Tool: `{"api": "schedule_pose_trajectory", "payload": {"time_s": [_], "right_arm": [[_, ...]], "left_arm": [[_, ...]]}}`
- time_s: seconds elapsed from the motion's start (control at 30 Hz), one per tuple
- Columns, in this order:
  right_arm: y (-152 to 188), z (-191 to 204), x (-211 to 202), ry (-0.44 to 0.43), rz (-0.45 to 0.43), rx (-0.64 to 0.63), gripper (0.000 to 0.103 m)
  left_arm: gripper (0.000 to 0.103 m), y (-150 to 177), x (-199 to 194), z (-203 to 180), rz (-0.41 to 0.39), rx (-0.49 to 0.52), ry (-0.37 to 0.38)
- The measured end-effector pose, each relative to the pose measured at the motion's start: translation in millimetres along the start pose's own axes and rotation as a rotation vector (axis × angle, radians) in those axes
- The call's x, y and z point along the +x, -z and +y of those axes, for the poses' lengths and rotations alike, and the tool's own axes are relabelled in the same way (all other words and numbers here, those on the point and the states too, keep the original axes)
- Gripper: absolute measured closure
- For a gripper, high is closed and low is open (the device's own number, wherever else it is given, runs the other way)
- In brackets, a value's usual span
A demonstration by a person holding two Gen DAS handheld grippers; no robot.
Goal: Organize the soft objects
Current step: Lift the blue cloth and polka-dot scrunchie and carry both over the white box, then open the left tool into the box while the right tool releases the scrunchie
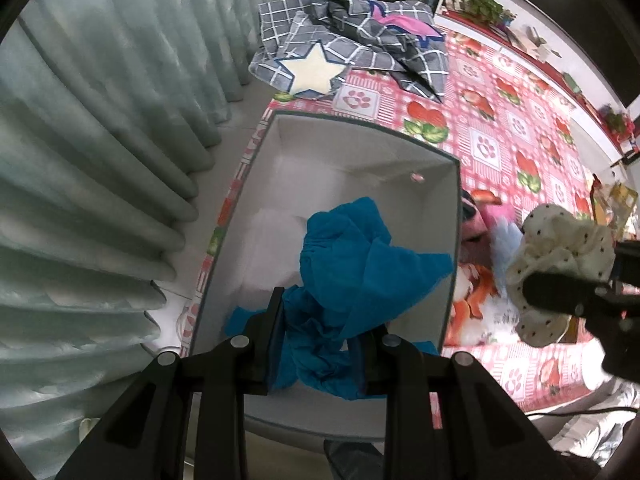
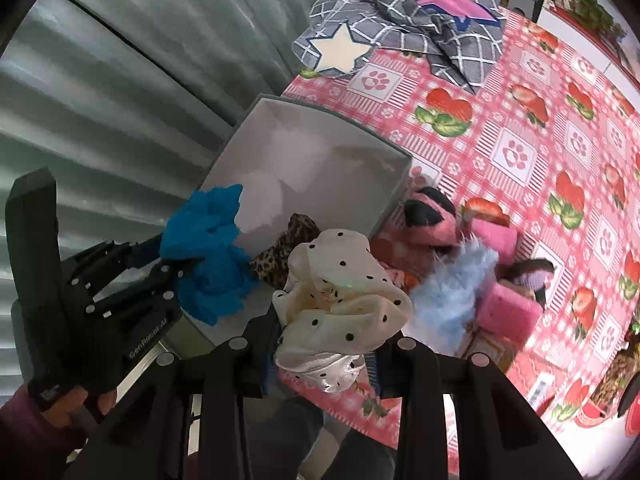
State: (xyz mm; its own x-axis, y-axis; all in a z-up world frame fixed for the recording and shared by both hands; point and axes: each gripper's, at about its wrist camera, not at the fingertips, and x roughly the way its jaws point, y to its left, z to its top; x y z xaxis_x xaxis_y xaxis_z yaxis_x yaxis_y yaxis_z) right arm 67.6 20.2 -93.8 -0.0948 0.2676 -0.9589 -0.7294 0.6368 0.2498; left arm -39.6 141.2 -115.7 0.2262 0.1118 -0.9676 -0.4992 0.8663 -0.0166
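L hand-held gripper (image 1: 320, 344) clamps blue cloth (image 1: 352, 264) over box (image 1: 450, 240), frame centre; R hand-held gripper (image 2: 324, 344) pinches dotted scrunchie (image 2: 344, 300). Lower cloth inside before release.

The right gripper (image 2: 320, 344) at 6 o'clock pinches a cream scrunchie with black dots (image 2: 340, 312). At 9 o'clock the left gripper (image 2: 176, 264) squeezes a blue crinkly cloth (image 2: 208, 256) over the edge of a white box (image 2: 312, 160). A leopard-print scrunchie (image 2: 286, 248) sits in the box. At 3 o'clock, fluffy pink toys (image 2: 492, 240) and a pale blue fuzzy thing (image 2: 452, 292) lie on the strawberry tablecloth (image 2: 520, 120). A grey checked cloth with stars (image 2: 400, 20) lies at 12 o'clock.
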Motion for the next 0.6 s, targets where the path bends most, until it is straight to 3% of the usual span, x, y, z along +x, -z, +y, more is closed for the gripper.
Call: {"api": "schedule_pose_trajectory", "payload": {"time_s": [0.6], "right_arm": [[-51, 12, 31, -0.017, 0.024, -0.025, 0.067]], "left_arm": [[0.072, -38, 21, 5, 0.028, -0.032, -0.033]]}}
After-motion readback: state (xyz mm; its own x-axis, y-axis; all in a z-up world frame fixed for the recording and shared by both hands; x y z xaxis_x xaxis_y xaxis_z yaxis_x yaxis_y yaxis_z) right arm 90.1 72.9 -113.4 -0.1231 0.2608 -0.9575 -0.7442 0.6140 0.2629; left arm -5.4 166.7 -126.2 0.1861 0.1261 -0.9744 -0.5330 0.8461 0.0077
